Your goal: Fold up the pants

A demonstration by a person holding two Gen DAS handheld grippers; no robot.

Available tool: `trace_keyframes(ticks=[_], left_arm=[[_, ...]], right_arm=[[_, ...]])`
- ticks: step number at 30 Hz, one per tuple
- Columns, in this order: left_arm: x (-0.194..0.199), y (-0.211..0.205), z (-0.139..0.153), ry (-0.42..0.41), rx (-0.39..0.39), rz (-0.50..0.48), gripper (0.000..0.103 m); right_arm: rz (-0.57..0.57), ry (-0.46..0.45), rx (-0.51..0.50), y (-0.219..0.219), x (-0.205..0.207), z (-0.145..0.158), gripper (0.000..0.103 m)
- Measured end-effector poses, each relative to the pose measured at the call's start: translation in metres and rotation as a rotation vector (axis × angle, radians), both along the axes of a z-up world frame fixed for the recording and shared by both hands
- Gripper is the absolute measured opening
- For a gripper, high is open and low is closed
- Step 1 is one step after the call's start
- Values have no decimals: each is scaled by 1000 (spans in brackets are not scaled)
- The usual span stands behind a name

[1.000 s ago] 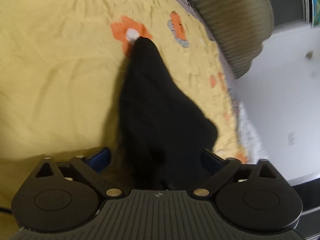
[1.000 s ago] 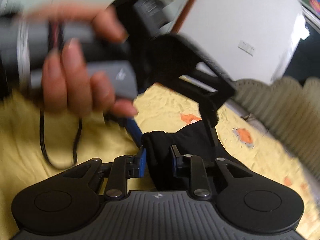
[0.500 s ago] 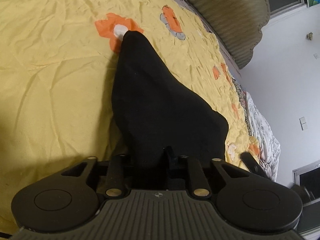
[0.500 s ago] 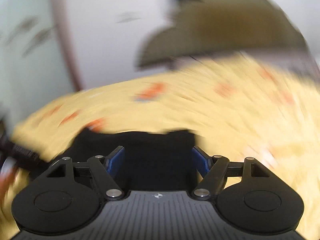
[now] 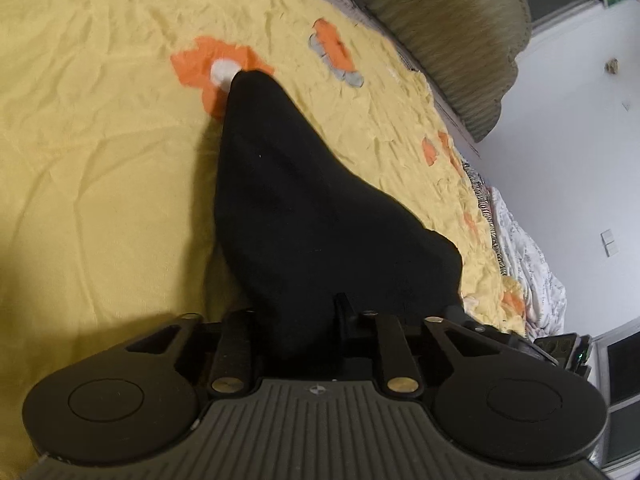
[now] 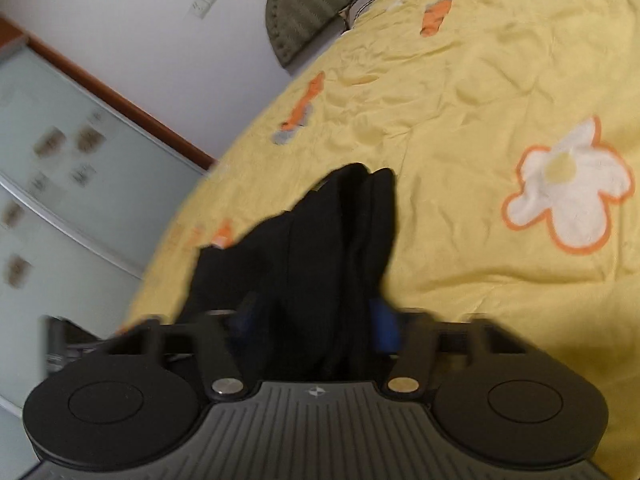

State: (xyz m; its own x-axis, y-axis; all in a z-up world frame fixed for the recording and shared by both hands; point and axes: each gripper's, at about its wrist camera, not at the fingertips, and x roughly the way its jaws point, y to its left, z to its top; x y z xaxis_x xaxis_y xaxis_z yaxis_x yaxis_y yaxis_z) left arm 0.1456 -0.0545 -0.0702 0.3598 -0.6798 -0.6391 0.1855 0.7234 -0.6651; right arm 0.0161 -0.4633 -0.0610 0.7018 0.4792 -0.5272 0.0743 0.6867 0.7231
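The black pants (image 5: pixel 304 200) lie stretched over the yellow bedspread (image 5: pixel 100 160) in the left wrist view, their far tip on an orange flower. My left gripper (image 5: pixel 338 312) is shut on the near end of the pants, fingers almost together under the cloth. In the right wrist view a bunched part of the pants (image 6: pixel 332 248) fills the gap of my right gripper (image 6: pixel 316 320). Its blue pads (image 6: pixel 382 324) press the cloth from both sides. The view is a little blurred.
An olive ribbed headboard cushion (image 5: pixel 440 32) lines the far edge of the bed. A white patterned quilt (image 5: pixel 532 280) hangs at the bed's right side. In the right wrist view a glass wardrobe door (image 6: pixel 60 184) stands to the left and a white flower print (image 6: pixel 568 192) to the right.
The left gripper closed on the pants. The right gripper swung round fast, opened wide and now grips a bunched part of the pants.
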Motion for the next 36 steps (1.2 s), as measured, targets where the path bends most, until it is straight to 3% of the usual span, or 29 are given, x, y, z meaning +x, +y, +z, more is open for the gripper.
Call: trace_keyframes(ticks=[5, 10, 17, 20, 22, 25, 27, 29, 31, 33, 36], left_arm=[[-12, 2, 22, -119, 30, 9, 15], [-27, 20, 49, -222, 134, 36, 15], [-39, 92, 57, -153, 244, 129, 15], [-43, 106, 52, -128, 304, 120, 19], [-40, 109, 46, -95, 327, 118, 37], [-39, 118, 49, -88, 364, 131, 55], [-41, 122, 61, -151, 437, 177, 56], [-42, 120, 76, -267, 551, 234, 60], [-36, 114, 87, -344, 596, 254, 69], [-20, 102, 89, -386, 565, 187, 73], [13, 85, 71, -325, 556, 110, 72]], right_arm=[[-27, -40, -53, 13, -7, 9, 22], [10, -103, -67, 43, 1, 28, 21], [132, -101, -18, 99, 36, 19, 22], [172, -87, -22, 117, 42, 18, 22], [165, -39, -97, 124, 45, 18, 29], [120, -29, -305, 132, 36, 33, 42], [55, -91, -473, 137, 22, 53, 44], [56, -175, -582, 145, 17, 75, 44], [138, -230, -612, 159, 24, 88, 44], [249, -240, -620, 181, 40, 87, 44], [404, -186, -573, 209, 77, 63, 41]])
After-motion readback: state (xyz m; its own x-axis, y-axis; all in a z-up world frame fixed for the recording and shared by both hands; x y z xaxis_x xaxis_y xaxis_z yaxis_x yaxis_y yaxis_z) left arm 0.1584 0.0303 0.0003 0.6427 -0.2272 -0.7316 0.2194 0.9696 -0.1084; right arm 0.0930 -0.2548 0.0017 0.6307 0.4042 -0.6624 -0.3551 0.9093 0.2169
